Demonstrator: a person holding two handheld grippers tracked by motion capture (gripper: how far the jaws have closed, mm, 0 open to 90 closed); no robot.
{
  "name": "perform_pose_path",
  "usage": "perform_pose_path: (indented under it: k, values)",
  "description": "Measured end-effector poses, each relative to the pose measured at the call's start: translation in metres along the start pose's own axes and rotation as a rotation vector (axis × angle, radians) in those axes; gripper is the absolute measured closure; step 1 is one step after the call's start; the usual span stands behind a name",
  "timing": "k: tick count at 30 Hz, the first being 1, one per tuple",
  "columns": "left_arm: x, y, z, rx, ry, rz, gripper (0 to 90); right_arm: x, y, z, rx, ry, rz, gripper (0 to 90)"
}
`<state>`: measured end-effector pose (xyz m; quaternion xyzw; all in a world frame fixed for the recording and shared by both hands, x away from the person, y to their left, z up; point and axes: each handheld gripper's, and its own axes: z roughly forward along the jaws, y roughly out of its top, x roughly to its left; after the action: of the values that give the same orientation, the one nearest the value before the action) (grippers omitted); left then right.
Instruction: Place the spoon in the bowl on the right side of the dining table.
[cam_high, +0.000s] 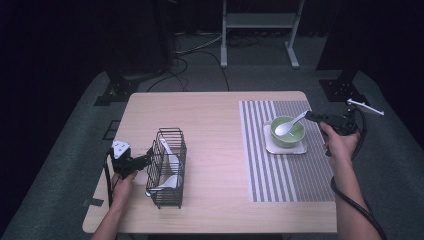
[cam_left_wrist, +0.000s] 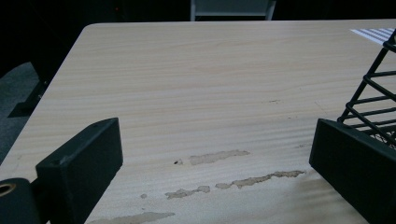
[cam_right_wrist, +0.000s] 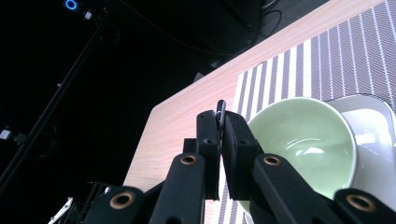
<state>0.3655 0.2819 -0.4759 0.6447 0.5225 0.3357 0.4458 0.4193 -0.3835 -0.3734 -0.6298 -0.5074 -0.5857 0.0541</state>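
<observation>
On the wooden table (cam_high: 210, 125) lies a striped placemat (cam_high: 290, 170). The right gripper (cam_high: 312, 116) pinches a white spoon's (cam_high: 289, 125) handle, bowl end inside the green bowl (cam_high: 287, 132). The left gripper (cam_high: 146, 161) stands open beside the wire basket (cam_high: 167, 167).

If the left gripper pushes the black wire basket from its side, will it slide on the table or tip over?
The wire basket looks tall and narrow on its footprint, so a push near its top would probably tip it; a low push should slide it. Its thin open wires suggest it is light, and the smooth wooden table likely offers little grip. The white spoons inside may shift and rattle.
</observation>
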Motion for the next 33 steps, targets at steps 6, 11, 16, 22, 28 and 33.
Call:
perform_pose_path:
  k: [6, 11, 16, 22, 28, 33]
  values:
    - [0.0, 0.0, 0.0, -0.001, 0.0, 0.001, 1.6, -0.006, 0.001, -0.004, -0.02, -0.008, 0.008, 85.6]
    - [0.0, 0.0, 0.0, -0.001, 0.001, 0.001, 1.6, -0.008, 0.001, -0.006, -0.035, -0.015, 0.01, 85.6]
    - [0.0, 0.0, 0.0, -0.002, 0.0, 0.001, 1.6, -0.013, 0.002, -0.007, -0.04, -0.018, 0.021, 85.6]
    - [0.0, 0.0, 0.0, 0.0, 0.001, 0.001, 1.6, -0.02, 0.001, -0.007, -0.051, -0.023, 0.034, 85.6]
    - [0.0, 0.0, 0.0, 0.001, 0.001, -0.002, 1.6, -0.025, 0.0, -0.006, -0.06, -0.034, 0.04, 85.6]
    - [0.0, 0.0, 0.0, 0.003, 0.001, -0.003, 1.6, -0.028, -0.001, -0.004, -0.058, -0.038, 0.048, 85.6]
